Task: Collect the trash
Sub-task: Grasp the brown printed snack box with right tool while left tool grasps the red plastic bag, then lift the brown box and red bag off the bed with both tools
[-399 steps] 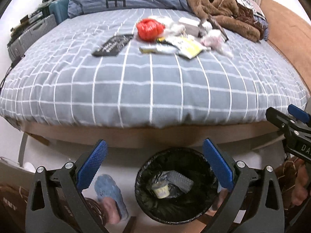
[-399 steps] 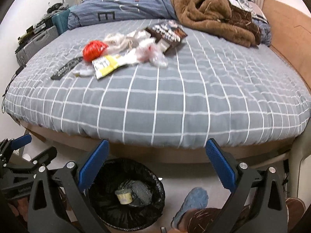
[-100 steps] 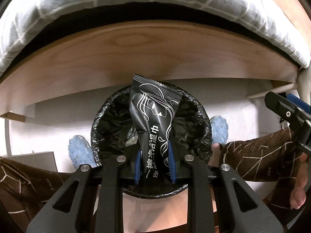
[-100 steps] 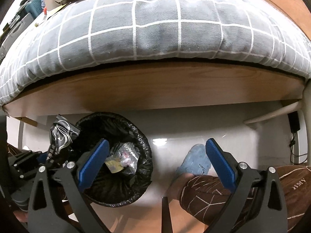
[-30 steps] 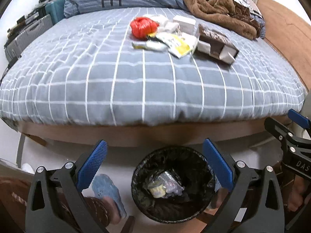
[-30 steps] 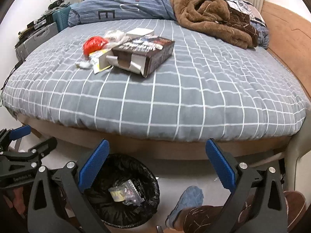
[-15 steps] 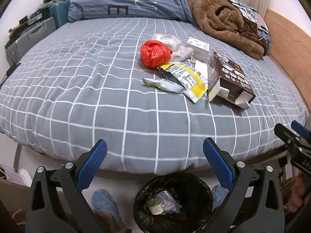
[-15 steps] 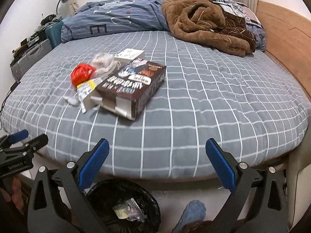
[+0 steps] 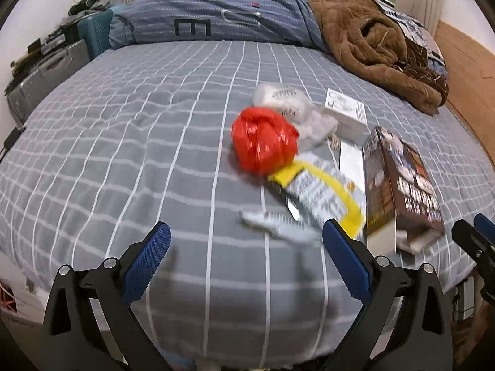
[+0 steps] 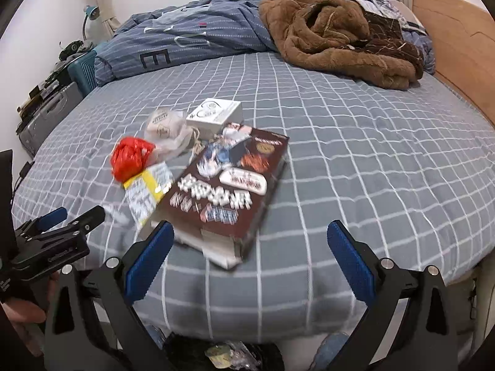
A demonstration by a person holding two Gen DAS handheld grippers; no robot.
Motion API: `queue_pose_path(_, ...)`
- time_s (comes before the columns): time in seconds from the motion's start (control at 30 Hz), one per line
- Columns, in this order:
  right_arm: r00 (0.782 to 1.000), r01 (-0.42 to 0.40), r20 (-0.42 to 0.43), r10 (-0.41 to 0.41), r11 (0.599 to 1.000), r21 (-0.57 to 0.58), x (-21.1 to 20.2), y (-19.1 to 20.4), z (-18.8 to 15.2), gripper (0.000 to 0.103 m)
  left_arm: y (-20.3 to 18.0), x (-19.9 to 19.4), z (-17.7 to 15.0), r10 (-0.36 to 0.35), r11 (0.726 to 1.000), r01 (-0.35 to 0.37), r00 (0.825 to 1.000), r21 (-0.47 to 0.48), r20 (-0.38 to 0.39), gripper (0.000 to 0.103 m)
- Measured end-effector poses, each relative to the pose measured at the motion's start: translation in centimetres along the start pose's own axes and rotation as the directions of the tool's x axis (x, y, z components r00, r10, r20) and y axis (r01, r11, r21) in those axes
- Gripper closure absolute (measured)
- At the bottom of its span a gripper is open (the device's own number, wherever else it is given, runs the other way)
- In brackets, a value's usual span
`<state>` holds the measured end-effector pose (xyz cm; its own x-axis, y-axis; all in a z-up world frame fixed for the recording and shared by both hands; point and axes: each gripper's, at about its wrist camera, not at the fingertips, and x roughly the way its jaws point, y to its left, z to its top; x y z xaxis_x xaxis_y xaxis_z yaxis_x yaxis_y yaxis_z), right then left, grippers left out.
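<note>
Trash lies on the grey checked bed (image 9: 123,142): a red crumpled bag (image 9: 263,140), a yellow and white wrapper (image 9: 321,191), a small silver wrapper (image 9: 275,224), a brown open carton (image 9: 402,191), a white box (image 9: 346,114) and a clear plastic bag (image 9: 287,102). My left gripper (image 9: 246,261) is open and empty, over the bed's front edge, just short of the silver wrapper. My right gripper (image 10: 247,258) is open and empty, right in front of the brown carton (image 10: 229,191). The red bag (image 10: 131,156) shows to its left.
A black bin (image 10: 229,357) with trash in it stands on the floor under the right gripper. A brown blanket (image 10: 334,31) and a blue duvet (image 10: 191,37) lie at the far side of the bed. Suitcases (image 9: 46,74) stand at the left.
Both grippers have risen and moved forward over the bed edge toward the trash pile. The bin has dropped out of the left view. Both stay open and empty.
</note>
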<state>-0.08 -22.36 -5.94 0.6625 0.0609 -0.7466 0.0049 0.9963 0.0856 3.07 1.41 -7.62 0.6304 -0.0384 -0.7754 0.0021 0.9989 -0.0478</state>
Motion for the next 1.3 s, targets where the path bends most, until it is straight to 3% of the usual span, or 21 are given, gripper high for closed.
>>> queue_pose_path(0.47, 0.993, 0.018, -0.116, -0.014, 0.999, 0.036, 5.9, 1.6, 4.9, 0.008, -1.0, 4.2, 5.0, 0.021, 0.999, -0.022, 1.000, 0.050, 0.023, 0.006)
queue_pose_path(0.9, 0.980, 0.086, -0.179, -0.087, 0.996, -0.014, 9.0, 3.1, 5.4, 0.007, -1.5, 8.2, 7.1, 0.016, 1.000, -0.016, 1.000, 0.013, -0.020, 0.007)
queue_pose_path(1.07, 0.977, 0.098, -0.189, -0.099, 0.995, -0.018, 9.5, 3.0, 5.3, 0.007, -1.6, 8.8, 7.0, 0.020, 1.000, -0.020, 0.999, 0.009, -0.042, 0.018)
queue_pose_path(1.23, 0.970, 0.071, -0.233, -0.064, 0.997, 0.023, 10.2, 2.2, 4.9, 0.010, -1.3, 9.5, 6.8, 0.011, 1.000, -0.011, 0.997, 0.005, -0.077, 0.050)
queue_pose_path(1.3, 0.973, 0.051, -0.226, -0.040, 0.998, 0.045, 10.2, 1.7, 4.9, 0.011, -1.1, 9.5, 6.8, 0.011, 1.000, -0.011, 0.997, -0.004, -0.075, 0.057)
